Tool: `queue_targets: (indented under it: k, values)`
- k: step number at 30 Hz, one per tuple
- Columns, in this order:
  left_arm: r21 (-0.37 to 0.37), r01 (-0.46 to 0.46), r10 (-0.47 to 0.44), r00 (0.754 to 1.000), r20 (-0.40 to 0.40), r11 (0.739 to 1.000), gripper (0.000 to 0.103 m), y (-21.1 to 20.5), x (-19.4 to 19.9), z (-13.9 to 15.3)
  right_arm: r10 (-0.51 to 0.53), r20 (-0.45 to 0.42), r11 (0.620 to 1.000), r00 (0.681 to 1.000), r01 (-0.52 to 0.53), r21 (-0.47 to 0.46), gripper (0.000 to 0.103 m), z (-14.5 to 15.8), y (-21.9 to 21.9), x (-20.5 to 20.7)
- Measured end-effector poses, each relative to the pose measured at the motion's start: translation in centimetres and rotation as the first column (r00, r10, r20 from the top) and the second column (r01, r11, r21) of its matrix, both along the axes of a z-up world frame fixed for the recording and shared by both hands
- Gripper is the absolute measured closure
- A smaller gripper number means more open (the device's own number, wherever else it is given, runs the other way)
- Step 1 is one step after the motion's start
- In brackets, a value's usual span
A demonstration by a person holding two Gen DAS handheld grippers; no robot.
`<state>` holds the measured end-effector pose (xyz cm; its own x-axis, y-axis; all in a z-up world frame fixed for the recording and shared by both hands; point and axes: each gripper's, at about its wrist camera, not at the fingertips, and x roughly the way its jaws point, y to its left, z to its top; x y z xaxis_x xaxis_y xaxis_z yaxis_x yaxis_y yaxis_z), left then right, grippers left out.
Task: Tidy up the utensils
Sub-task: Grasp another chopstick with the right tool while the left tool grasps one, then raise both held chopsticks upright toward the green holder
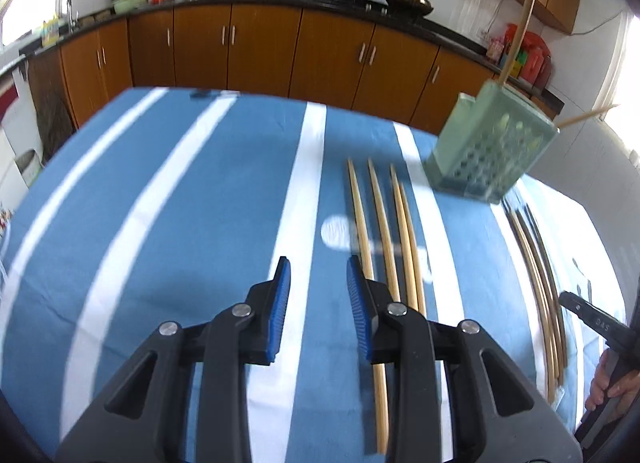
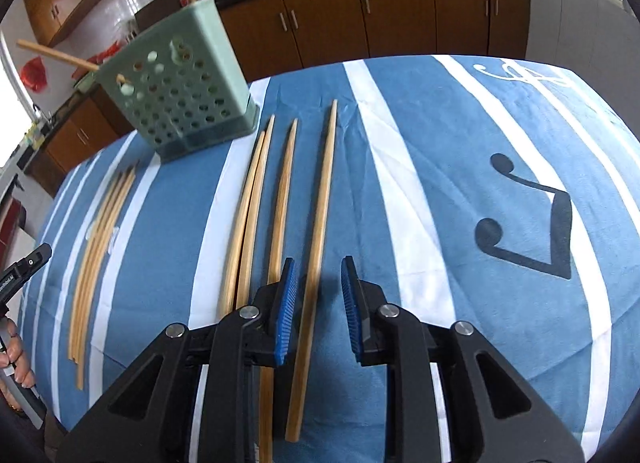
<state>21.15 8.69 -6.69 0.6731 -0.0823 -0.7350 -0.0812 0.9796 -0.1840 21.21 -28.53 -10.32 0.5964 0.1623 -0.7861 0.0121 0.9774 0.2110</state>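
Both grippers are parted and holding nothing; left gripper (image 1: 319, 295) hangs just beside four chopsticks (image 1: 386, 239) lying on the striped bench (image 1: 180, 203); right gripper (image 2: 319, 295) straddles one chopstick (image 2: 318, 223); green holder (image 2: 180, 91) stands behind.

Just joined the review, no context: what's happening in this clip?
A person holds a gripper in each hand over a blue striped tablecloth, sorting chopsticks into a green perforated holder that already has two in it. The right gripper is open around one loose chopstick, not clamped. The left gripper is open and empty over the cloth.
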Motion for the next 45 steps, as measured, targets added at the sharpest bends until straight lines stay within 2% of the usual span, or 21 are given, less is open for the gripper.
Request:
queue_targets:
  k: [2,4,7,12,18,22,25,28,35,37,41,45]
  values:
    - [-0.005,0.015,-0.015,1.000,-0.010,1.000,0.073,-0.3,-0.3,-0.5,0.001,0.012,0.999,1.000,0.000,-0.038,0.082,0.0,0.4,0.1]
    - [-0.006,0.033,-0.033,0.999,-0.016,0.999,0.073,-0.7,-0.5,-0.8,-0.004,0.016,0.998,1.000,0.005,-0.065,0.095,-0.1,0.2,0.1]
    - [-0.007,0.058,-0.058,0.998,-0.021,0.998,0.073,-1.3,-0.7,-1.0,-0.039,0.021,0.997,0.999,0.041,-0.072,0.095,0.0,-0.9,-0.1]
    - [-0.005,0.104,-0.104,0.994,-0.031,0.995,0.073,-2.5,-0.6,-1.4,-0.158,0.013,0.985,0.987,0.158,-0.066,0.095,0.0,-3.7,-0.2]
    - [0.033,0.148,-0.147,0.988,-0.044,0.988,0.078,-4.2,-0.4,-1.9,-0.148,0.018,0.986,0.989,0.149,-0.079,0.095,-0.1,-3.8,-0.4]
    - [0.069,0.147,-0.141,0.987,-0.076,0.987,0.088,-4.7,-0.1,-2.7,-0.147,0.018,0.986,0.989,0.148,-0.073,0.095,-0.1,-3.8,-0.4]
    - [0.112,0.144,-0.137,0.988,-0.070,0.983,0.094,-5.2,0.0,-2.8,-0.143,0.019,0.987,0.990,0.144,-0.077,0.095,-0.1,-3.7,-0.4]
    - [0.149,0.134,-0.126,0.990,-0.067,0.980,0.095,-5.3,0.4,-2.8,-0.125,0.021,0.988,0.992,0.126,-0.087,0.095,-0.1,-3.4,-0.2]
    - [0.127,0.027,-0.017,0.997,-0.078,0.992,0.095,-1.8,3.4,-2.6,-0.078,0.029,0.991,0.997,0.080,-0.108,0.095,0.0,-2.5,0.7]
    - [0.118,0.026,-0.017,0.997,-0.074,0.993,0.095,-1.2,4.0,-2.5,-0.076,0.037,0.989,0.996,0.080,-0.121,0.095,0.0,-2.4,1.0]
    - [0.147,0.040,-0.032,0.998,-0.059,0.988,0.094,-1.5,3.9,-2.6,-0.077,0.046,0.989,0.996,0.082,-0.122,0.095,-0.1,-2.5,1.1]
    - [0.126,0.038,-0.031,0.998,-0.056,0.991,0.093,-1.2,3.8,-2.6,-0.075,0.066,0.988,0.995,0.083,-0.127,0.095,-0.1,-2.3,0.9]
